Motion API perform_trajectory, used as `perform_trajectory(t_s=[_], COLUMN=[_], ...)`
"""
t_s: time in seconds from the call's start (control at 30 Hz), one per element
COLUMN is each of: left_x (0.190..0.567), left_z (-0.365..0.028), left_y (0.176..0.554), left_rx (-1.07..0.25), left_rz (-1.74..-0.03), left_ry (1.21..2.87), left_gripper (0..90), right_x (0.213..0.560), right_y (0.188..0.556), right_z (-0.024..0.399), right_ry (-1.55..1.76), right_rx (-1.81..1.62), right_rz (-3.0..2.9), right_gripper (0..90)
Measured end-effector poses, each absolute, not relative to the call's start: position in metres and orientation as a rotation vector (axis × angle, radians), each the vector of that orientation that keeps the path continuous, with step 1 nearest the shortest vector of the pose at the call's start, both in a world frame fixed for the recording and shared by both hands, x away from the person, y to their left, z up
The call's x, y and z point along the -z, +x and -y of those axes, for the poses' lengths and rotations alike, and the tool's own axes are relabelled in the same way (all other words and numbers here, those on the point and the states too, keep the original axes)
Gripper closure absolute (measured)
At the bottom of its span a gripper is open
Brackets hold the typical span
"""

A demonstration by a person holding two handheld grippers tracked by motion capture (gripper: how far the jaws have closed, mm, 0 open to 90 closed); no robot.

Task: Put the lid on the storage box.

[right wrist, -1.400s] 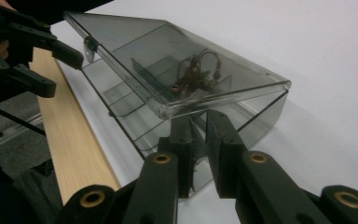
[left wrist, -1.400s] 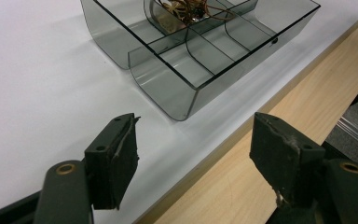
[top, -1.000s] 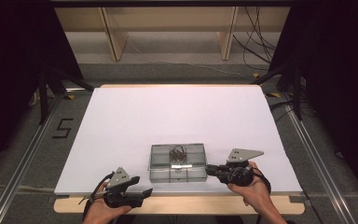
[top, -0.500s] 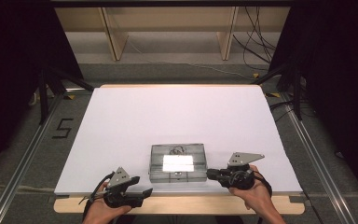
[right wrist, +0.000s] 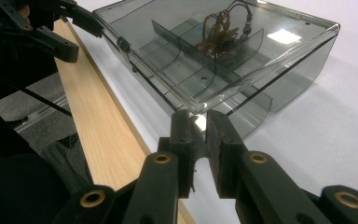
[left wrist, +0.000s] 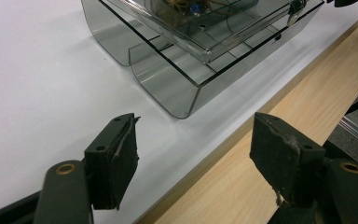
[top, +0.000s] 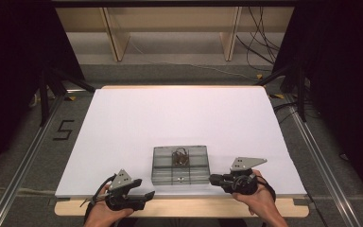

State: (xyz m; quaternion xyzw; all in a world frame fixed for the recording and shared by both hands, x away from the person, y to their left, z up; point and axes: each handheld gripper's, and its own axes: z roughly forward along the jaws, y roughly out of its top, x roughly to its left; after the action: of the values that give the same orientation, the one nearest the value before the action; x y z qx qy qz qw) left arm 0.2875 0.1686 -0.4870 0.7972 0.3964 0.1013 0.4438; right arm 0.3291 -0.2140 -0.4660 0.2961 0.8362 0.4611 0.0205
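Smoky clear compartment box near the white table's front edge, left gripper spread beside it, right gripper nearly pressed together at its lid corner, brown trinkets inside

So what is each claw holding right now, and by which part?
The right claw pinches the near corner of the clear box's lid. The left claw stands open, holding nothing.

1. A black figure "5" stands on the grey floor to the left of the table, seen in the high view.
2. No other text, label or brand can be read.
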Motion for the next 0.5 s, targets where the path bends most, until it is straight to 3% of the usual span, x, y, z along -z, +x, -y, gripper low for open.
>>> perform_trajectory(t_s=[0.4,0.5], left_x=[0.4876,0.4878], left_z=[-0.1685,-0.1686], left_y=[0.2875,0.2879], left_rx=[-0.244,-0.249], left_rz=[-1.005,-0.99], left_ry=[1.966,1.959], left_gripper=[31.0,31.0], right_x=[0.4669,0.465], right_y=[0.327,0.3268], right_z=[0.2168,0.2193], right_ry=[0.924,0.972], right_rx=[-1.408,-1.415], right_rz=[-2.566,-2.546], right_gripper=[80.4,74.2])
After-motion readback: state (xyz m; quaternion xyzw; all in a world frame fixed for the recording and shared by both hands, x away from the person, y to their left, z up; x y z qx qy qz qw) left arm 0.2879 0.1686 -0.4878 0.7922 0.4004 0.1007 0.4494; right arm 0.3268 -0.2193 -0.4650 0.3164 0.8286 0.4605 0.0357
